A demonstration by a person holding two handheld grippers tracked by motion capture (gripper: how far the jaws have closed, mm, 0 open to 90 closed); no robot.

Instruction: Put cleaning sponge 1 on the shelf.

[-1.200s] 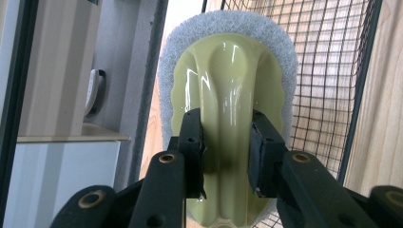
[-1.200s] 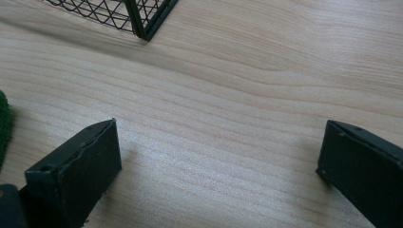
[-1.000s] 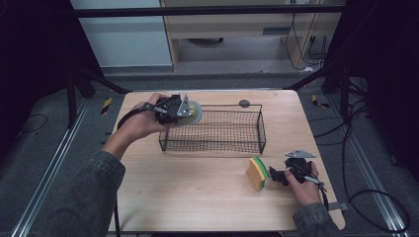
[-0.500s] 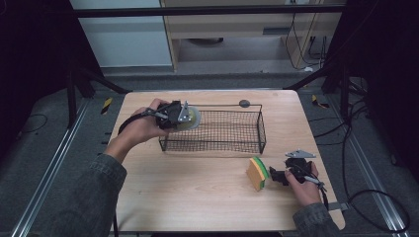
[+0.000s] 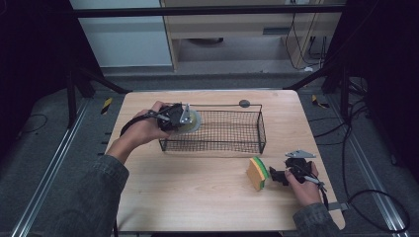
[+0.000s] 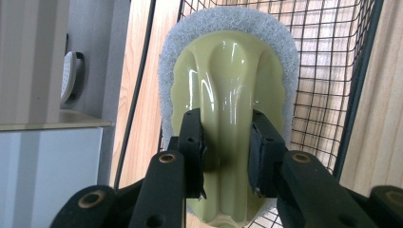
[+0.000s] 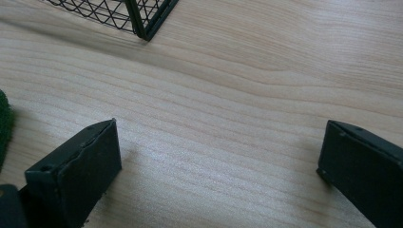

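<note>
My left gripper (image 5: 181,117) is shut on the ridged handle of a pale green scrubber (image 5: 191,121) with a white fibre pad (image 6: 228,19). It holds the scrubber above the left end of a black wire basket (image 5: 222,145). In the left gripper view both pads (image 6: 192,142) press the handle of the scrubber (image 6: 228,76), with the basket's mesh (image 6: 332,71) behind it. My right gripper (image 5: 274,176) rests open on the table (image 5: 197,197) at the front right, just right of a yellow and green sponge (image 5: 257,173). In the right gripper view the right gripper (image 7: 218,161) holds nothing, and the sponge's green edge (image 7: 4,126) shows at the left.
A small dark round disc (image 5: 244,103) lies on the table behind the basket. The basket's corner (image 7: 147,23) stands beyond my right gripper. Bare wood lies in front of the basket. The table's right edge is close to my right hand (image 5: 306,185).
My left hand has shifted the scrubber slightly nearer and rightward over the basket's left end. The right gripper and the sponge have stayed put.
</note>
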